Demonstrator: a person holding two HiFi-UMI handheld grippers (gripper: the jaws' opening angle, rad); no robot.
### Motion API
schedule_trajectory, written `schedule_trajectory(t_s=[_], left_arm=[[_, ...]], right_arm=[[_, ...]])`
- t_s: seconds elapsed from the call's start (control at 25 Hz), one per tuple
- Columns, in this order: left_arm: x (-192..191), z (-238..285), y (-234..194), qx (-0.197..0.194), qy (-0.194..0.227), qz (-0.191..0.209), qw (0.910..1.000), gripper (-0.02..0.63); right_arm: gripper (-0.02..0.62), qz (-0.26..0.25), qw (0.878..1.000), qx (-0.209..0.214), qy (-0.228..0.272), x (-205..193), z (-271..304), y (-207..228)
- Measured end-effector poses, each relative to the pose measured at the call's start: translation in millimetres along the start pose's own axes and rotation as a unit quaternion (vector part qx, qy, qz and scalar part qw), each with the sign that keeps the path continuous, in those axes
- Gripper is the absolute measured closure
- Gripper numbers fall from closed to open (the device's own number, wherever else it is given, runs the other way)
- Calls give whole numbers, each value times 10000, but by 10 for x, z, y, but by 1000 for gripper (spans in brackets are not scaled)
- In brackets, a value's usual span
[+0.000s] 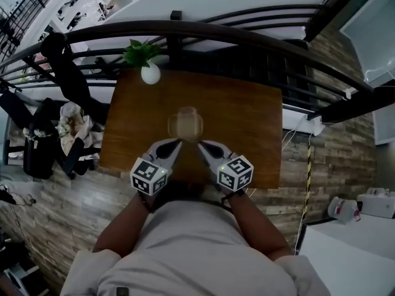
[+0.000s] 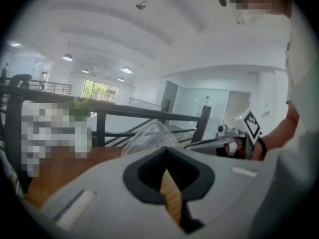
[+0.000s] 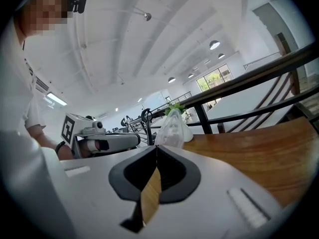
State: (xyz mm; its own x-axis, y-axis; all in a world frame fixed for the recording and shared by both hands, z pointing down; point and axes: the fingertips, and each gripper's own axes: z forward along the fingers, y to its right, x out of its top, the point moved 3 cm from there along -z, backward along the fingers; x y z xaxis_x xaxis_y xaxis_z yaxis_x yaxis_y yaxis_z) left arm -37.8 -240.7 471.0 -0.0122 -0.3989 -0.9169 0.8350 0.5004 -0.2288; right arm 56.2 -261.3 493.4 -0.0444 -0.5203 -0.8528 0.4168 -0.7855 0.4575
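Observation:
A clear plastic container stands in the middle of a brown wooden table. My left gripper points at its near left side, just short of it, with its jaws shut and nothing between them. My right gripper mirrors it at the near right side, also shut and empty. In the left gripper view the container rises just beyond the shut jaws, and the right gripper's body shows to the right. In the right gripper view the container stands past the shut jaws.
A green plant in a white vase stands at the table's far left edge. A dark metal railing runs behind the table. A chair piled with clothes and bags stands to the left, on a wood-plank floor.

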Motion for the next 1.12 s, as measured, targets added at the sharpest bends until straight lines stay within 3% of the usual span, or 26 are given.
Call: schedule_trajectory(t_s=[0.28, 0.64, 1.12], left_arm=[[97, -128, 76, -21, 64, 55, 10000, 603], [207, -510, 128, -451, 133, 82, 9989, 603], [223, -1749, -183, -1028, 238, 358, 9938, 603]], right_arm=[[589, -11, 9999, -130, 90, 33, -103, -113], [589, -5, 9989, -447, 143, 37, -64, -508], [589, -49, 9938, -938, 596, -22, 522, -1589]])
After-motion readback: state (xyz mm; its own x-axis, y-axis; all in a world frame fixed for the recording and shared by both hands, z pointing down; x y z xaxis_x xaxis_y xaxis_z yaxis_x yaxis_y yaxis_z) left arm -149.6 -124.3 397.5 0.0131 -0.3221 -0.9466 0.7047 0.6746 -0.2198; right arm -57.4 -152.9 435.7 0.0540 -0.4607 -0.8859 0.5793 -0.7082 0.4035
